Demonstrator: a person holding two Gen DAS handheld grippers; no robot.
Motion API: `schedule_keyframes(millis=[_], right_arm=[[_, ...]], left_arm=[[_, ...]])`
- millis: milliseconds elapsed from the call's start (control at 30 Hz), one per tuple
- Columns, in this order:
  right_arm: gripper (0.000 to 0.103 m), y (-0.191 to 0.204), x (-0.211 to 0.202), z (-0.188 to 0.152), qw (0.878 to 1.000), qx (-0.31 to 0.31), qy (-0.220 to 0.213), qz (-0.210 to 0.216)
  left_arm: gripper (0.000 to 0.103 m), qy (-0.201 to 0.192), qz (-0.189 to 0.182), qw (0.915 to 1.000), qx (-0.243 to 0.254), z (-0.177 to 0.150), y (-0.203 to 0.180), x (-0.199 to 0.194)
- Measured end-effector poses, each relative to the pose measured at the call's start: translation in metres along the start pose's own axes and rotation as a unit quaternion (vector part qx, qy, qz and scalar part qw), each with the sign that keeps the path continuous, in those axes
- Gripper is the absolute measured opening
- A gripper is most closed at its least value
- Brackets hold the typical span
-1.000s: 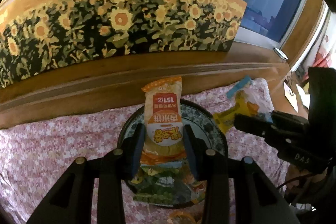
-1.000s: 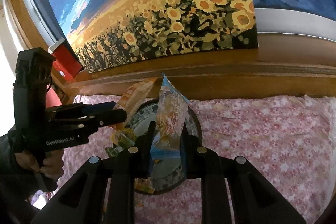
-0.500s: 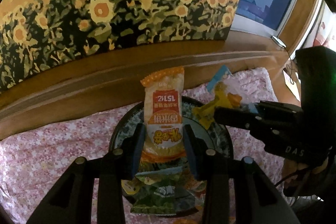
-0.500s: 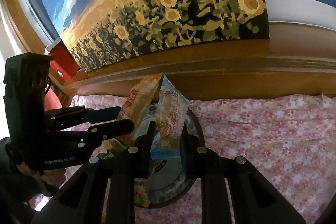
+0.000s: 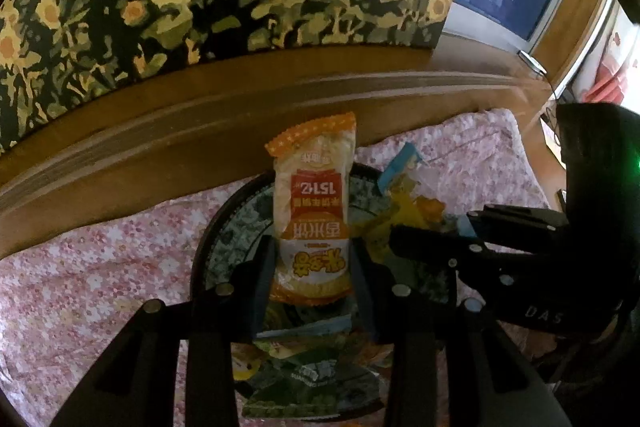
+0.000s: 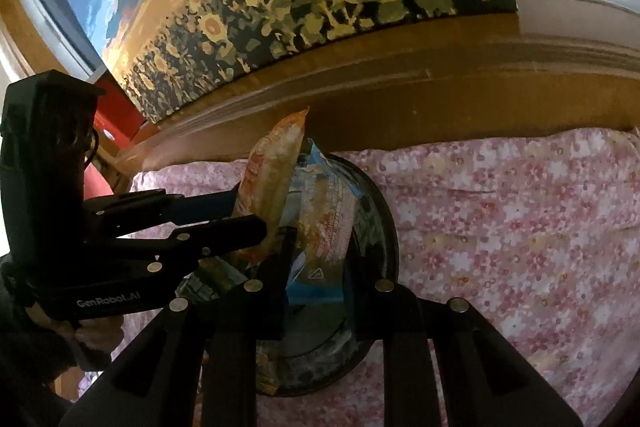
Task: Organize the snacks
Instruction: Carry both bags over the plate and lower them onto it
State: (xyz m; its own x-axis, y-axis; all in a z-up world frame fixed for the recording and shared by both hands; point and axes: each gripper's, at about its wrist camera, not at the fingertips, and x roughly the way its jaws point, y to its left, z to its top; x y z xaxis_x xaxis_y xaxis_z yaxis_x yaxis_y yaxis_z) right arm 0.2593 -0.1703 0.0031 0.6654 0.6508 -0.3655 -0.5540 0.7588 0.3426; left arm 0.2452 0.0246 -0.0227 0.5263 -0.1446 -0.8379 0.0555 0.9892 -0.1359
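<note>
Orange rice-cracker packet (image 5: 314,211) | we judge it light, crinkly, slippery; grip low | left gripper (image 5: 310,267) pinches it | right gripper (image 6: 316,259) pinches blue packet (image 6: 320,223) | plate (image 6: 384,211) beneath

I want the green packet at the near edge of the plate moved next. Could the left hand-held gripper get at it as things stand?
Probably not yet. The left hand-held gripper is shut on the orange rice-cracker packet, so its jaws are occupied. The green packet lies on the plate just below, uncovered, so reaching it looks easy once freed.
</note>
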Motion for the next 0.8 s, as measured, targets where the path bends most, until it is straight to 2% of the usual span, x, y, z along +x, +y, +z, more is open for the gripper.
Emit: schedule_keyframes(millis=[467,633,800], right_arm=[[0.022,0.009,0.018,0.005,1.000,-0.012,0.018,0.018],[0.022,0.012,0.023,0.006,0.999,-0.012,0.025,0.027],[0.022,0.017,0.028,0.007,0.998,-0.019,0.036,0.038]], left_arm=[[0.039,0.015,0.019,0.9997,-0.003,0.002,0.003,0.007],[0.049,0.012,0.023,0.9997,-0.004,0.002,0.007,0.002],[0.053,0.010,0.027,0.9995,-0.011,0.002,0.013,-0.003]])
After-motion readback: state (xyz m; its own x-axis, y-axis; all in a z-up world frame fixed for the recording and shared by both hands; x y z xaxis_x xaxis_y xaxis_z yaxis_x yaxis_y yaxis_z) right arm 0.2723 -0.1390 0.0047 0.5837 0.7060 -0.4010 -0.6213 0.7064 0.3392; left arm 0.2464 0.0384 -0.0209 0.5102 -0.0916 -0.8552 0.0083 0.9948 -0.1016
